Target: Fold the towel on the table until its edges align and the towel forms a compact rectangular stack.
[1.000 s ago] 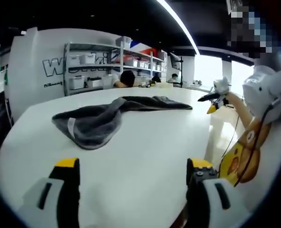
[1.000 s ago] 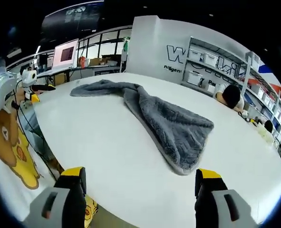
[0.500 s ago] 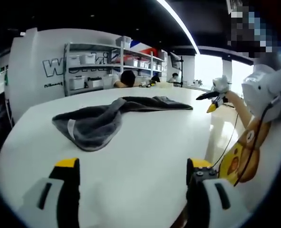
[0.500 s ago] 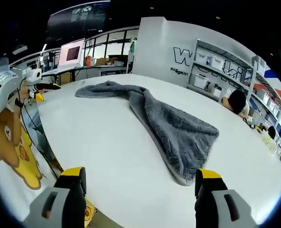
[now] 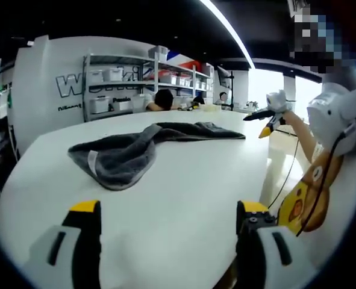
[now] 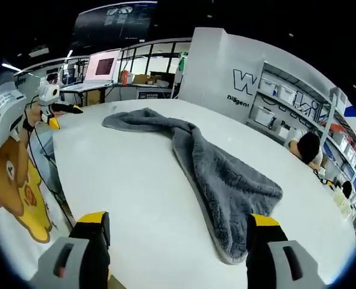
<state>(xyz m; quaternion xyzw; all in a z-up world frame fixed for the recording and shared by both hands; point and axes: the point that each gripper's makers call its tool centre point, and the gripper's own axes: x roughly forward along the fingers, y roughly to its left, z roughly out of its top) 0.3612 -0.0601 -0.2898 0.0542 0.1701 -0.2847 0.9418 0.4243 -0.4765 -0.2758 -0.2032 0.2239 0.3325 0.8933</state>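
Now, left gripper view: the left tool hovers with jaws apart and empty over the white desk, the gray towel lying bunched well ahead, unfolded. Right gripper view: the right tool, also spread, has the towel's near corner just beside one jaw, likely lining up a grab; its underside stays hidden.

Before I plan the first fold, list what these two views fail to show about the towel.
- Towel underside and inner layers: hidden by its own bunched folds, right gripper view.
- Its nearest edge: partly covered by the right gripper, same view.
- Pale tag on the towel: too small to read, left gripper view.
- Far end: foreshortened, corners unclear, left gripper view.
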